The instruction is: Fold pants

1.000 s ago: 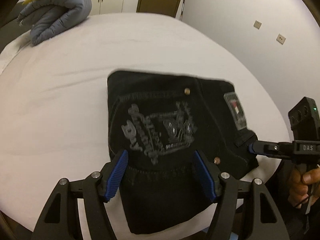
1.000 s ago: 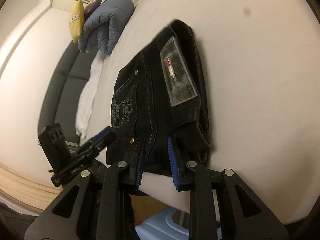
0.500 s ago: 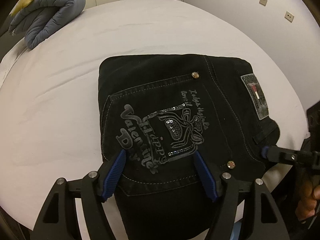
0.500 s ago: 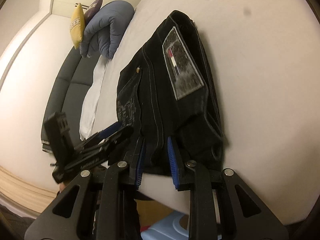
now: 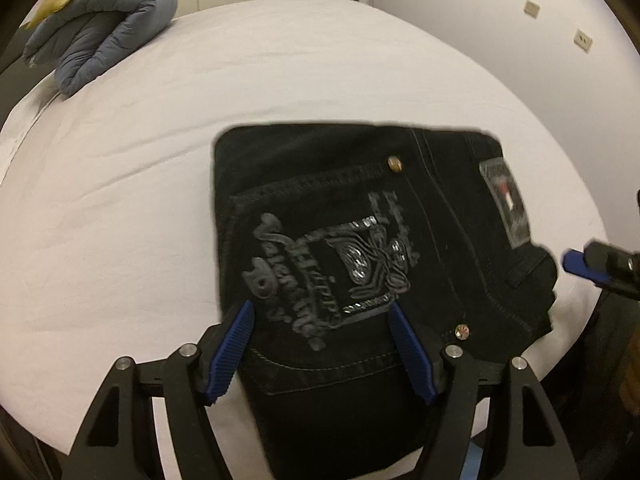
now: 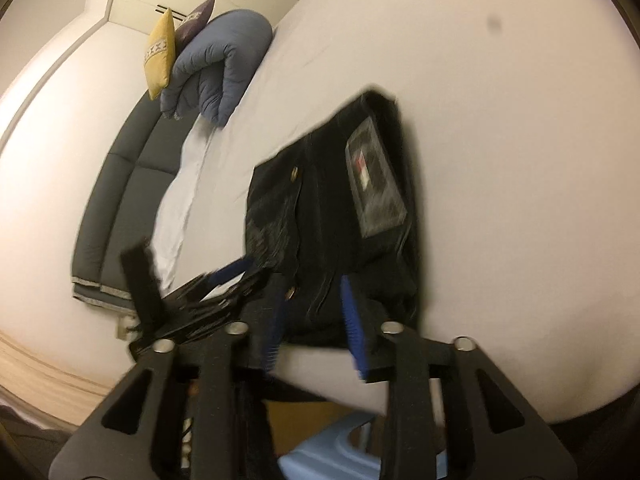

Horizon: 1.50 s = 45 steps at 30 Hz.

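Black pants (image 5: pixel 360 248) lie folded into a compact block on the white bed (image 5: pixel 120 200), back pocket print and a grey label facing up. My left gripper (image 5: pixel 322 354) is open, its blue pads on either side of the near edge of the pants. My right gripper (image 6: pixel 314 322) is open, its blue pads just off the waistband corner of the pants (image 6: pixel 340 208), holding nothing. The right gripper's blue fingertip (image 5: pixel 580 266) shows at the right of the left wrist view, just clear of the cloth. The left gripper (image 6: pixel 224 276) shows blurred in the right wrist view.
A rolled blue-grey duvet (image 5: pixel 104 36) and a yellow cushion (image 6: pixel 160 56) lie at the far head end. A dark padded headboard (image 6: pixel 116 200) runs along that side. A light blue stool (image 6: pixel 332 452) stands below the bed edge. White wall (image 5: pixel 520 40) on the right.
My right gripper has opened wider and let go of the waistband corner, backing off slightly. Both views have shifted back a little; the pants stay folded on the bed.
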Tool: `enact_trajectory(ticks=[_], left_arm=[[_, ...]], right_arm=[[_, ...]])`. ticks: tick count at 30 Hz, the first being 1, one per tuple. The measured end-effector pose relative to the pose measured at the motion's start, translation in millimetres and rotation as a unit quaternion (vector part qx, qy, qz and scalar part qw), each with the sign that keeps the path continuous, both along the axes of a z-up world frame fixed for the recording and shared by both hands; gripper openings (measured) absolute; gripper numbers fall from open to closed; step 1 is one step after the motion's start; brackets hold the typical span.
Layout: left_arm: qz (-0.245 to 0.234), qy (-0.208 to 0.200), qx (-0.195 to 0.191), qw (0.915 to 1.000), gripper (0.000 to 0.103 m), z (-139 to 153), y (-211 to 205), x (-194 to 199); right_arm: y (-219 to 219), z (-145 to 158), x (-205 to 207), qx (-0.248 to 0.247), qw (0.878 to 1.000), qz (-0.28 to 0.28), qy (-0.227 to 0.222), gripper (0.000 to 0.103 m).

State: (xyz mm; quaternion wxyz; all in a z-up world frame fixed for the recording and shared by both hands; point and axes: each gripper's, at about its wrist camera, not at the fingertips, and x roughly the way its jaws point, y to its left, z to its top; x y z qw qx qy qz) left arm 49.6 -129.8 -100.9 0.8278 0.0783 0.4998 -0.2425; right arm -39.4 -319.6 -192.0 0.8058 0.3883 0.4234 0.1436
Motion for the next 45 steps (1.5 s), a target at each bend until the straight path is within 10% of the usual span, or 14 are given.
enact_trajectory(ticks=[2,9,18,30,39,45], left_arm=[[0.016,-0.009,-0.009,0.9998,0.082,8,12,6],[0.068,0.039,-0.035,0.9963,0.091,-12,47,55],[0.024,0.120,-0.071,0.9900,0.091,-43,21,76],[0.022,0.124,-0.090,0.9880,0.027,-26,-7,81],[0.009,0.054,-0.124,0.9908,0.022,46,-36,87],[-0.004,0.061,-0.120,0.9909,0.023,20,-75,122]], right_arm=[[-13,8,7,-0.029,0.999,-0.019,-0.005,0.067],[-50,-12,45,-0.034,0.999,-0.005,0.037,0.068],[-43,-43,82,-0.013,0.997,0.020,0.075,0.067],[-20,-23,88,-0.077,0.995,0.038,0.042,0.016],[-34,62,87,-0.089,0.994,0.040,-0.044,0.015],[-79,59,107,-0.080,0.996,0.022,-0.035,0.015]])
